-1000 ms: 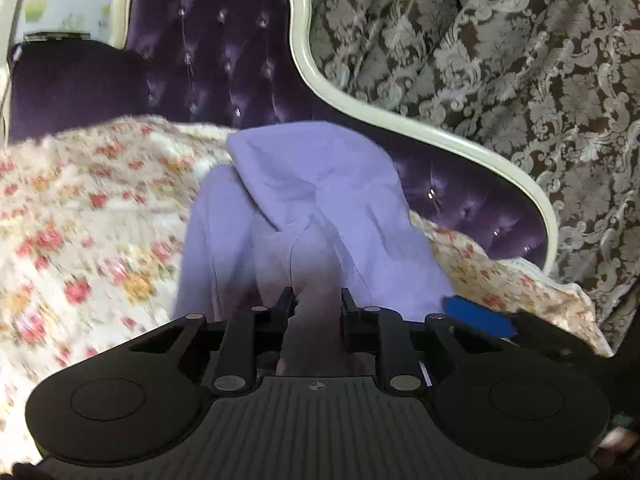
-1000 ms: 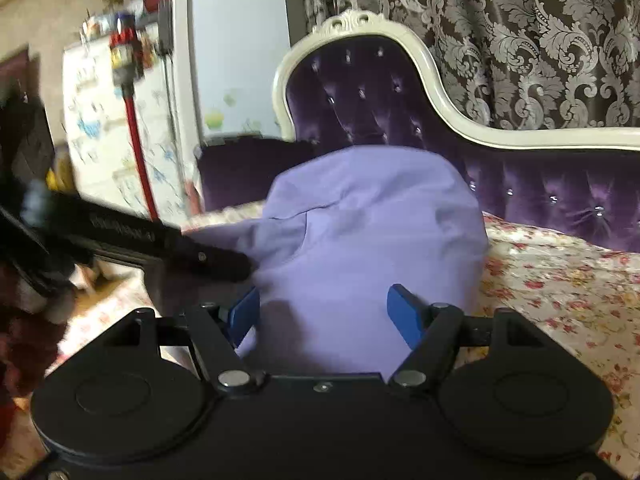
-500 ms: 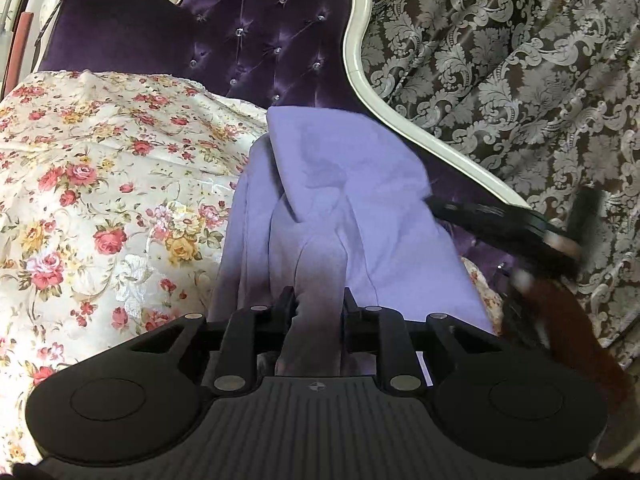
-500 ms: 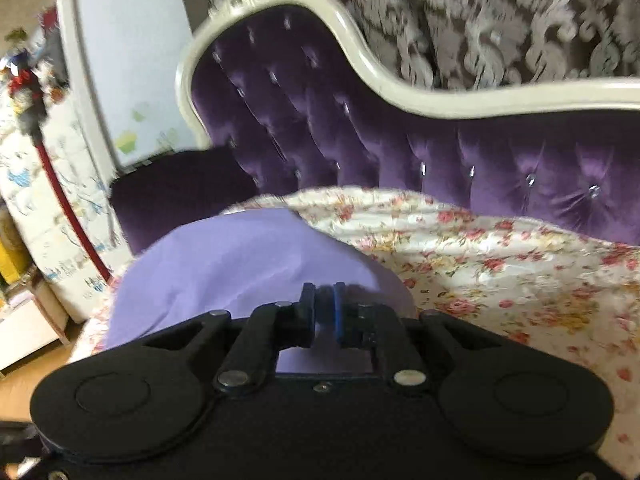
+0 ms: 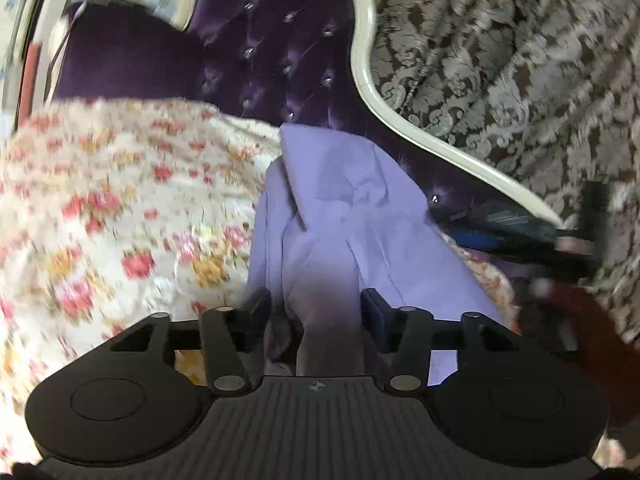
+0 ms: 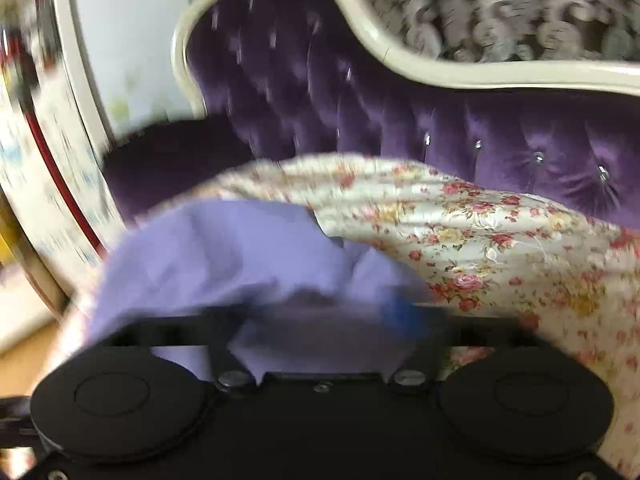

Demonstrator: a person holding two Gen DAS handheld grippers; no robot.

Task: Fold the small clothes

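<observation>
Left claw [image 5: 316, 312]: jaws spread wide, lilac cloth [image 5: 352, 208] bunched between them, neither pad seems to bite it. So not gripping, as far as the left wrist view shows.

Right claw [image 6: 324, 320]: heavy motion blur. One blue pad [image 6: 400, 312] shows at the right, and the linkage looks spread, so likely open with cloth [image 6: 224, 248] draped over the gap. Can't tell for sure whether it holds any.

Cloth lies on the floral cover [image 5: 104, 216] of the sofa [image 5: 272, 52]. In the left view it starts right at the claw and runs straight away from it toward the sofa back. That is its long axis, slightly tilted right. A flap overlaps the upper part, with crease lines down the middle. Near end is rumpled and in shadow between the jaws.

In the right view the cloth is a low mound at and left of the claw, with floral cover [image 6: 500, 248] bare to the right.

The right claw [image 5: 500, 224] shows in the left view too, blurred, at the cloth's right edge near the far half.

Judgement: fold is partway, cloth is not flat yet. The left claw is nearer the near end, dead ahead along the long axis. The right claw is nearer the side edge. Next grab likely goes on an edge or corner.

Farther back: purple tufted sofa back with cream trim, then the patterned curtain [image 5: 520, 60].
</observation>
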